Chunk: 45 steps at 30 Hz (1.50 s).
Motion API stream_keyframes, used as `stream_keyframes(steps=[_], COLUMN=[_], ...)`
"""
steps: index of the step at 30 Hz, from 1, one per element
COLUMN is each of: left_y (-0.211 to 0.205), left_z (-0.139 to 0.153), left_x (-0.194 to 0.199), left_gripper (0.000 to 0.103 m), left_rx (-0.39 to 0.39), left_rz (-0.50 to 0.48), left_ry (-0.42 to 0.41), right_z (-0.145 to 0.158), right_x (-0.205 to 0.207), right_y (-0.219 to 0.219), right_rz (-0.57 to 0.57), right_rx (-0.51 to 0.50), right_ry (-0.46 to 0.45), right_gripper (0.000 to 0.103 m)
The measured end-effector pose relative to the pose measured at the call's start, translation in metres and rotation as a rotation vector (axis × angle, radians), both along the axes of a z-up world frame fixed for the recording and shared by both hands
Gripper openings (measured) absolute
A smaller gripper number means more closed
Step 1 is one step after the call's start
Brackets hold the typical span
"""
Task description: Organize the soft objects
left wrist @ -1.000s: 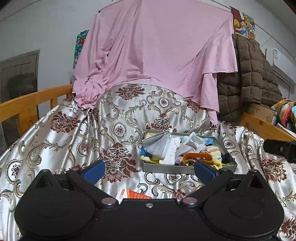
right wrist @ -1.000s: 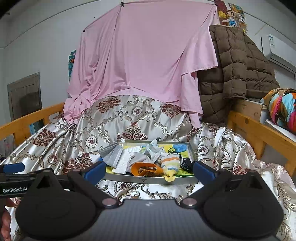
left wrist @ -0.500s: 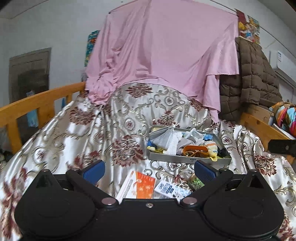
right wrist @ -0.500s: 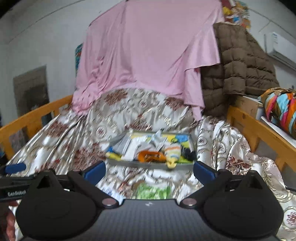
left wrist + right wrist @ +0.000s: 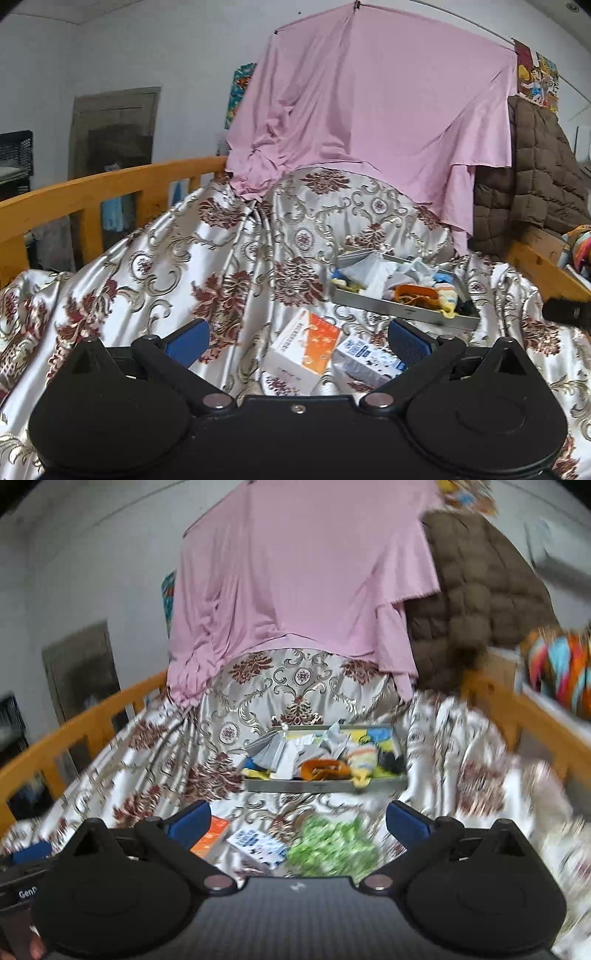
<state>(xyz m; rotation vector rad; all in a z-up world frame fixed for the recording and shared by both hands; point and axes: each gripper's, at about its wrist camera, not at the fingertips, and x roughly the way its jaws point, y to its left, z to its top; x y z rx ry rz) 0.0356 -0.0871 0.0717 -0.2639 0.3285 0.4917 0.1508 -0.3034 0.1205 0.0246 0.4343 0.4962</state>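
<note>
Soft cloth pieces (image 5: 317, 753) — grey, white, orange and striped — lie heaped in a shallow grey metal tray (image 5: 325, 785) at the far middle of the silver floral satin bedspread (image 5: 184, 266). My left gripper (image 5: 297, 338) hovers wide open and empty over a near white-and-orange carton (image 5: 303, 350) and a small blue-printed box (image 5: 369, 356). My right gripper (image 5: 297, 818), equally spread, holds nothing — a blurred green packet (image 5: 332, 843) lies between its fingers.

Only "Gen" reads, on the left gripper (image 5: 22, 853) at lower left (box print on the bed is too blurred).
</note>
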Motion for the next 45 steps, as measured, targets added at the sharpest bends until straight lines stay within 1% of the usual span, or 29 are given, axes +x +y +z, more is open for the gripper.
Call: stream_keyframes(steps=[3,6,8,10,14,18,21,24,27,29,33,45], left_y=[0.003,0.006,0.006,0.006,0.001,-0.003,-0.004,-0.005,-0.005,-0.005,-0.005,-0.010], left_z=[-0.012,-0.021,-0.029,-0.036,-0.048,-0.057,-0.064,-0.071,-0.079,-0.083,-0.086,-0.086], left_x=[-0.001,0.004,0.006,0.010,0.021,0.031,0.038,0.046,0.055,0.059,0.060,0.062], left_gripper=[0.102,0.102,0.102,0.102,0.102,0.102,0.102,0.102,0.102,0.102,0.102,0.102], left_rx=[0.000,0.006,-0.005,0.007,0.029,0.027,0.013,-0.001,-0.026,-0.017,-0.008,0.012], left_rz=[0.007,0.014,-0.001,-0.020,-0.064,-0.091,-0.094,-0.094,-0.105,-0.105,-0.093,-0.108], left_ry=[0.011,0.016,0.005,0.009,0.026,0.028,0.043,0.069,0.114,0.132,0.142,0.156], right_z=[-0.023,-0.038,-0.046,-0.056,-0.073,-0.083,-0.095,-0.107,-0.121,-0.129,-0.132,-0.135], right_x=[-0.002,0.000,0.001,0.002,0.005,0.014,0.018,0.021,0.024,0.025,0.025,0.031], right_y=[-0.006,-0.012,-0.013,-0.013,-0.010,-0.011,-0.008,-0.006,0.000,0.004,0.005,0.002], right_rz=[-0.006,-0.031,-0.055,-0.077,-0.099,-0.091,-0.091,-0.080,-0.073,-0.074,-0.076,-0.080], right_rx=[-0.005,0.018,0.040,0.059,0.034,0.037,0.007,-0.021,-0.086,-0.123,-0.119,-0.095], right_ry=[-0.039,-0.041,-0.033,-0.041,-0.067,-0.035,-0.025,0.006,0.011,0.013,0.014,0.068], right_gripper=[0.103,0.103,0.103,0.103,0.103,0.103,0.103,0.103,0.103,0.103,0.103,0.103])
